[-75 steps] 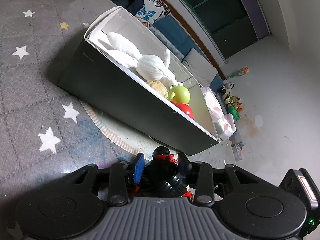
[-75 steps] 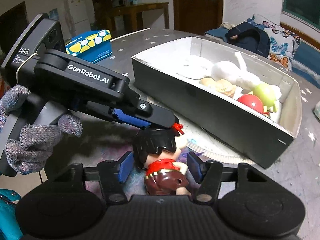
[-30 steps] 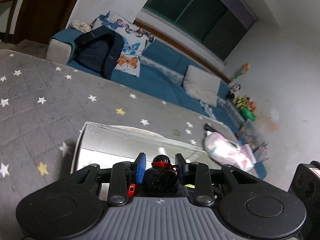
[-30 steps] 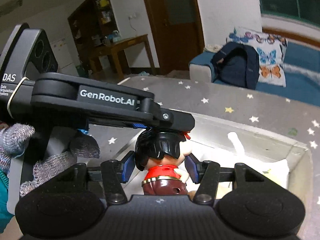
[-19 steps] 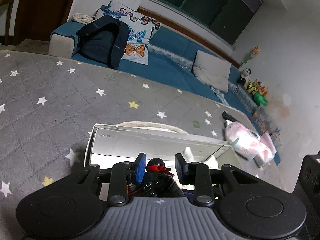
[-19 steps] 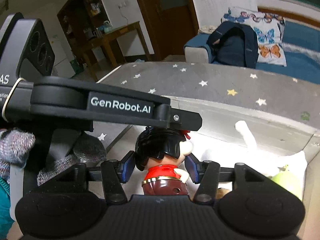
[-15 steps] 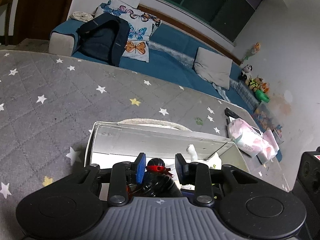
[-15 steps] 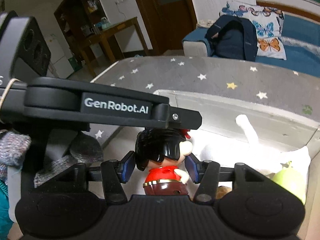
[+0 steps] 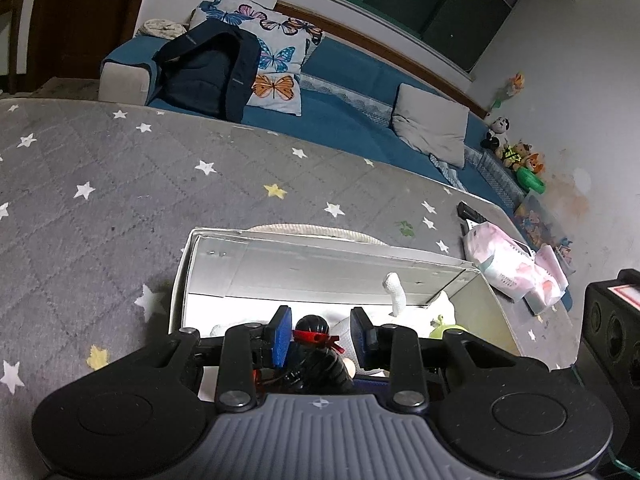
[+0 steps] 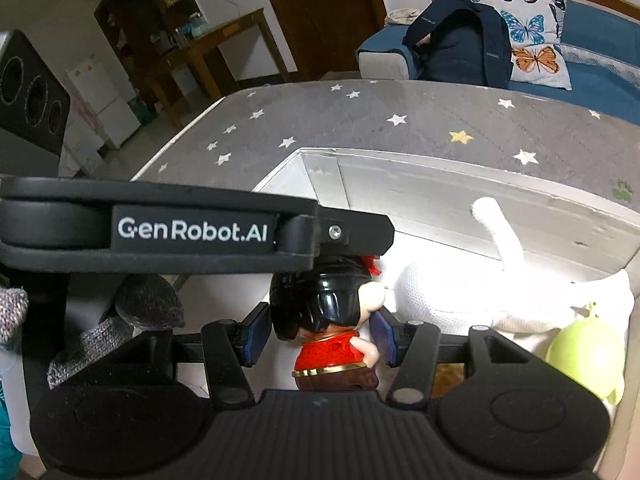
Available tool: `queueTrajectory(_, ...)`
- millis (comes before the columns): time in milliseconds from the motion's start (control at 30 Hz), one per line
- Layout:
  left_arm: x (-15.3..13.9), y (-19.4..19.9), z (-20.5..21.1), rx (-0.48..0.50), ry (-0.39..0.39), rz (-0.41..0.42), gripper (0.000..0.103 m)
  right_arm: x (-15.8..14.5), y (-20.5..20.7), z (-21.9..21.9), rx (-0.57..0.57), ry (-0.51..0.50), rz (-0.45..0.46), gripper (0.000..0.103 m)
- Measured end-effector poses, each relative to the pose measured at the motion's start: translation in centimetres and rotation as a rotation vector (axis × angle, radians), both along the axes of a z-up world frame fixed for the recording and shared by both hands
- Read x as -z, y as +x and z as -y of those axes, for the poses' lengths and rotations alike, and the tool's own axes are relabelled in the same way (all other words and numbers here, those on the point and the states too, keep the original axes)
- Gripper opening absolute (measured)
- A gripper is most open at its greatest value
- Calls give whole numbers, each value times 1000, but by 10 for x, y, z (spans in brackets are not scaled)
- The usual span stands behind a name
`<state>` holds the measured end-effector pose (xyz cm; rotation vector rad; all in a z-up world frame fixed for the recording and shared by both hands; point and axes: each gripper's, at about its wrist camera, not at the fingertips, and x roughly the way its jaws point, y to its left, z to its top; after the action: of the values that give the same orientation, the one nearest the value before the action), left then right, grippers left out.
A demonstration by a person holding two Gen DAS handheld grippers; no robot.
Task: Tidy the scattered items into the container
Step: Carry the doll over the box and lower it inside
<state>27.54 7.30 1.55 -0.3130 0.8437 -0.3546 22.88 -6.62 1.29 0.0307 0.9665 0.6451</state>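
Note:
A doll (image 10: 320,312) with black hair, a red hair band and a red top hangs over the near left end of the box (image 10: 440,196). Both grippers hold it. My right gripper (image 10: 320,336) has its blue pads pressed on the doll's sides. My left gripper (image 10: 352,236) reaches in from the left and clamps the top of the head. In the left wrist view the doll (image 9: 316,326) sits between the pads of the left gripper (image 9: 320,336), above the box (image 9: 320,240). Inside lie a white plush rabbit (image 10: 460,288) and a green toy (image 10: 588,356).
The box stands on a grey mat with stars (image 9: 120,184). A pink and white packet (image 9: 508,264) lies past the box's right end. A person's gloved hand (image 10: 100,328) holds the left gripper. Behind the mat is a blue sofa with a dark backpack (image 9: 208,72).
Both grippers carried the doll from the mat in front of the box up over its rim. Over the last second they tilted down and sank a little toward the inside.

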Motion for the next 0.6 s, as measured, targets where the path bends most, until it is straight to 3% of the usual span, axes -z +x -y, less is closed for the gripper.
queueTrajectory(300, -5, -7, -9, -33, -9, 21, 34, -4, -4, -2, -6, -19, 15, 55)
queueTrajectory(600, -16, -29, -13, -74, -23, 61, 34, -21, -19, 6, -9, -21, 87, 58)
